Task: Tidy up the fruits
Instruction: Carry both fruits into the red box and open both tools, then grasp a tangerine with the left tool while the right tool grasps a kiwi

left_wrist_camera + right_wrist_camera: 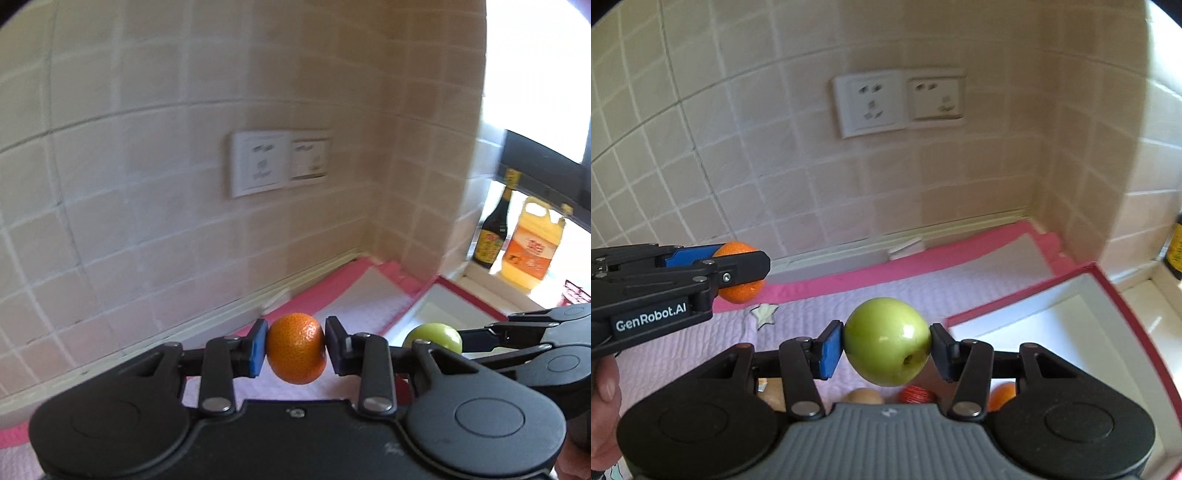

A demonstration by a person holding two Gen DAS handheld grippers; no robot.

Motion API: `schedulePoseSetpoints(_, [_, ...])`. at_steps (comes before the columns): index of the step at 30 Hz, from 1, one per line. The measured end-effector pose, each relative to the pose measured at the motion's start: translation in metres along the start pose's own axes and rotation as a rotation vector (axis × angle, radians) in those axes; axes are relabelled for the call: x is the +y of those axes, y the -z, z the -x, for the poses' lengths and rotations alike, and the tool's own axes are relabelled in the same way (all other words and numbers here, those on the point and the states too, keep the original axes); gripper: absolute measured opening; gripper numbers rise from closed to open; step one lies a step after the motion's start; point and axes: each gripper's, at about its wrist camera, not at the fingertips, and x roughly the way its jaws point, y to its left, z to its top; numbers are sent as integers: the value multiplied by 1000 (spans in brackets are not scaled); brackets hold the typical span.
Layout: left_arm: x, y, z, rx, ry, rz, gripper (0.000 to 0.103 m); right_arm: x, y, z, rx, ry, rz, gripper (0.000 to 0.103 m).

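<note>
Both grippers have their fingers clamped on fruit, held up off the mat.

Left gripper (295,349) pinches an orange (295,347) between its blue pads, jaws only as wide as the fruit, and it's up in the air in front of the tiled wall. Right gripper (887,341) squeezes a green apple (887,341) the same way, just beside the left one and next to the red-edged white box (1100,314). Under the apple there's more fruit peeking out on the pink mat (886,280), partly hidden by the gripper body. Two sockets (897,103) on the wall, and a dark bottle (493,229) and an orange jug (532,247) sit by the window.
</note>
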Motion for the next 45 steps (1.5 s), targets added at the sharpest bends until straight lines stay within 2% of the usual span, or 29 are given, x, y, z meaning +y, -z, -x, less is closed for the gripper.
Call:
schedulePoseSetpoints(4, [-36,-5,-10,4,68,-29,40,-33,10,22,-25,47,-55,52])
schedulePoseSetpoints(12, [-112,6,-61,113,248,-48,40,-127,42,46,-27,209,-240,52])
schedulePoseSetpoints(16, [-147,19,-90,183,309,-67,40,-162,63,39,13,256,-321,52])
schedulePoseSetpoints(22, [-172,44,-123,291,347,-76,40,-187,100,18,113,256,-406,53])
schedulePoseSetpoints(23, [-172,47,-126,301,348,-68,46,-188,104,15,125,250,-415,53])
schedulePoseSetpoints(24, [-171,49,-129,306,342,-60,61,-191,108,12,143,239,-432,53])
schedulePoseSetpoints(26, [-162,50,-129,316,343,-28,80,-195,112,8,160,220,-453,54])
schedulePoseSetpoints(29, [-140,46,-120,307,363,28,80,-192,109,15,126,225,-442,53])
schedulePoseSetpoints(36, [-78,32,-71,214,293,120,80,-174,84,33,57,176,-402,53])
schedulePoseSetpoints(40, [-34,28,-32,178,277,191,80,-146,60,45,-5,117,-334,54])
schedulePoseSetpoints(42, [-11,27,-7,138,237,224,80,-126,45,52,-47,78,-277,56])
schedulePoseSetpoints(45, [19,25,35,50,130,217,80,-91,25,58,-98,28,-183,57])
